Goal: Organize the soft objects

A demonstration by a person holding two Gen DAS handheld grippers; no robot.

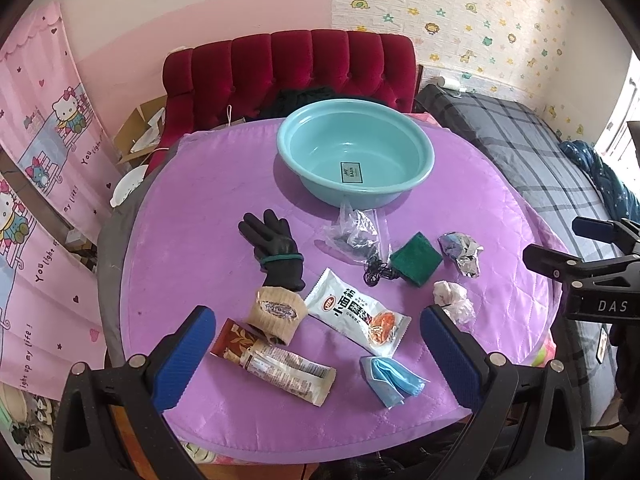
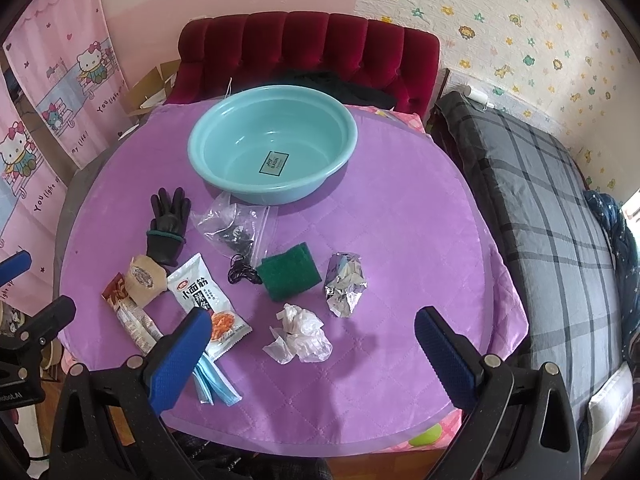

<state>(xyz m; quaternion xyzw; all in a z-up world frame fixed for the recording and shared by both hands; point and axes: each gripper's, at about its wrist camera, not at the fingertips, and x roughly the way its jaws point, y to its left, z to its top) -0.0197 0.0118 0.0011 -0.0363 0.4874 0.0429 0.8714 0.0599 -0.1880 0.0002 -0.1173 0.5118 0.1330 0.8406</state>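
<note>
Both grippers hang over the near edge of the worktop [image 2: 400, 240], jaws wide apart, nothing held: left gripper [image 1: 318, 354] above the wrappers, right gripper [image 2: 312, 344] w/ the crumpled plastic [image 2: 300, 334] just in front, probably the easiest first grab. Teal basin [image 2: 272, 142] sits empty at the far side, likely the drop spot, so soft items lie spread btwn it & the grippers for open reach. Black glove [image 1: 276, 250] far left, green sponge [image 2: 289, 272] centre, blue mask [image 1: 390, 380] near edge. Not soft: foil ball [image 2: 345, 282], snack packet [image 1: 358, 312]. A black cord [image 2: 242, 272] touches the sponge's left side & may snag.
</note>
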